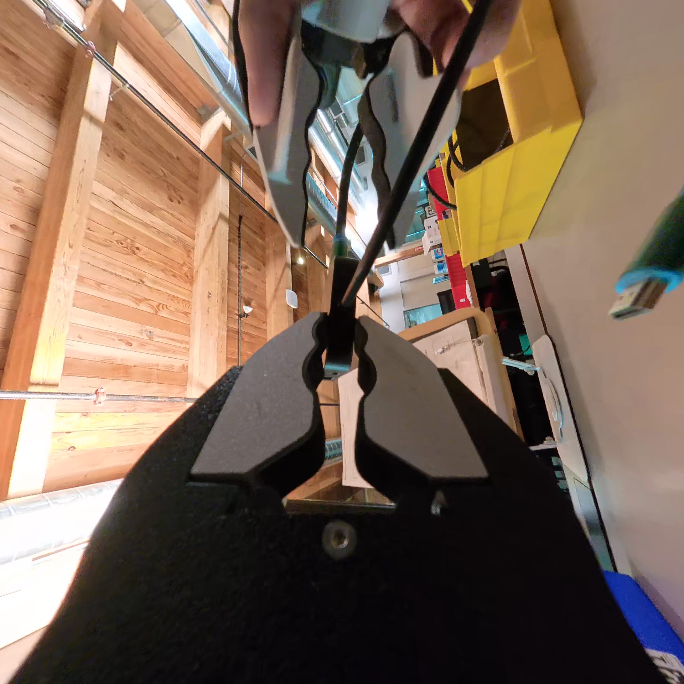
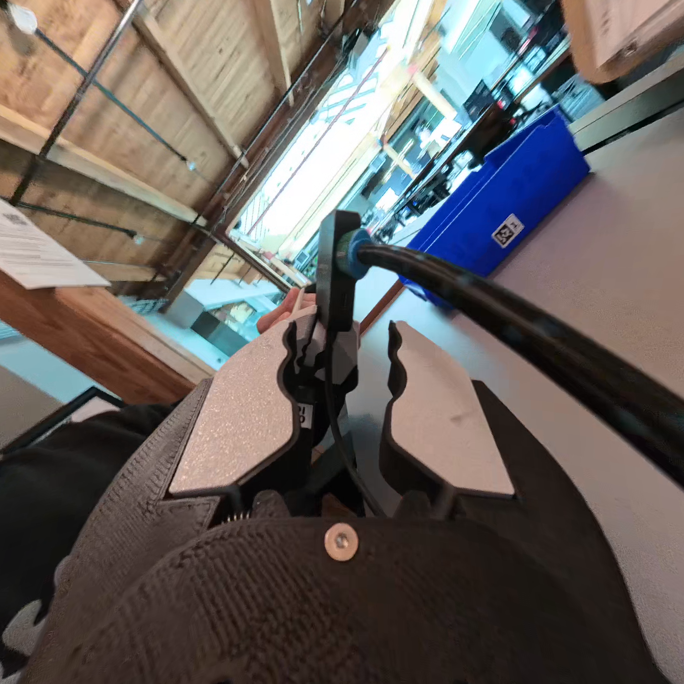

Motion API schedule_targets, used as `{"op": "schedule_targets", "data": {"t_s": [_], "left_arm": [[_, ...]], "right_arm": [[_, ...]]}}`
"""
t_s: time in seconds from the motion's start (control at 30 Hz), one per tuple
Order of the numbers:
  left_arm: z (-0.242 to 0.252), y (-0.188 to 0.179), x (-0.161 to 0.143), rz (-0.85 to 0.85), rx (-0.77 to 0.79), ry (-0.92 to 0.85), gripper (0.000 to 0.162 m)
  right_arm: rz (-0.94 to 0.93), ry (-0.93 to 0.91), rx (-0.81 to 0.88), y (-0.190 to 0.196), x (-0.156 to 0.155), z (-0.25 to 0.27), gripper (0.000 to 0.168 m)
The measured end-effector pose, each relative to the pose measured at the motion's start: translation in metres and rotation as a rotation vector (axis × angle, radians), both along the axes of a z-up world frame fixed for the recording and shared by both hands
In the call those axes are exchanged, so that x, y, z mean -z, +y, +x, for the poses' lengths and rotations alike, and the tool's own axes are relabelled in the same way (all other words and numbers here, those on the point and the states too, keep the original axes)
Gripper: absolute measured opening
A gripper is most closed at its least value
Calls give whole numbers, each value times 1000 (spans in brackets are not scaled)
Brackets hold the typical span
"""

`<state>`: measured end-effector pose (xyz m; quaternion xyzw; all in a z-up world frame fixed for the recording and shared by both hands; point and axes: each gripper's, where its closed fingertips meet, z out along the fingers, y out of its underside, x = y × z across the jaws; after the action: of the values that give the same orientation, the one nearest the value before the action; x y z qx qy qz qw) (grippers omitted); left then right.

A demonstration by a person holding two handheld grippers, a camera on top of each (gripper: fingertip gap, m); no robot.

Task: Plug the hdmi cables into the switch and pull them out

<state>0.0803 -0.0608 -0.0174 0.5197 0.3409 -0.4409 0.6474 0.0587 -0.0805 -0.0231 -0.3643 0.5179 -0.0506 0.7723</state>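
My left gripper [image 1: 340, 327] is shut on a thin black HDMI switch [image 1: 342, 285] and holds it in the air. A plug with a green-blue collar [image 1: 337, 248] sits in the switch's far end. Two black cables [image 1: 407, 166] run up from there. My right gripper [image 2: 344, 329], with grey fingers, is open just short of the switch [image 2: 335, 266]. The plugged collar [image 2: 351, 255] and its thick cable [image 2: 518, 325] pass to the right of its right finger. The right gripper also shows in the left wrist view [image 1: 346, 242], open around the plug. A loose teal HDMI plug [image 1: 647, 277] shows at the right.
Yellow bins [image 1: 518, 155] and a red bin [image 1: 455, 274] stand on the grey table [image 1: 629, 407]. A blue bin [image 2: 499, 222] stands on the table [image 2: 592, 296] beyond the right gripper. A person's hand [image 1: 266, 55] holds the right gripper. Wooden walls lie behind.
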Motion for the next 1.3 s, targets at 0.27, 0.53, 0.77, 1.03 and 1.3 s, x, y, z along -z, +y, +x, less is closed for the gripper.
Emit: {"op": "schedule_targets", "data": {"t_s": [0.27,0.53,0.77,1.03,1.3], "left_arm": [[-25,-8,9,28,91,0,13],[-18,-14,11,168,143,392,21],[-2,-5,-10,432,314,1168,63],[-8,0,17,565,375,1250,70],[-13,0,35,668,365,1247,76]], "right_arm": [[-9,-52,-56,3,-8,2,23],[28,-83,-43,-11,-1,5,15],[117,-48,-94,-5,0,3,15],[121,10,-207,31,11,8,15],[142,31,-224,40,18,10,13]]}}
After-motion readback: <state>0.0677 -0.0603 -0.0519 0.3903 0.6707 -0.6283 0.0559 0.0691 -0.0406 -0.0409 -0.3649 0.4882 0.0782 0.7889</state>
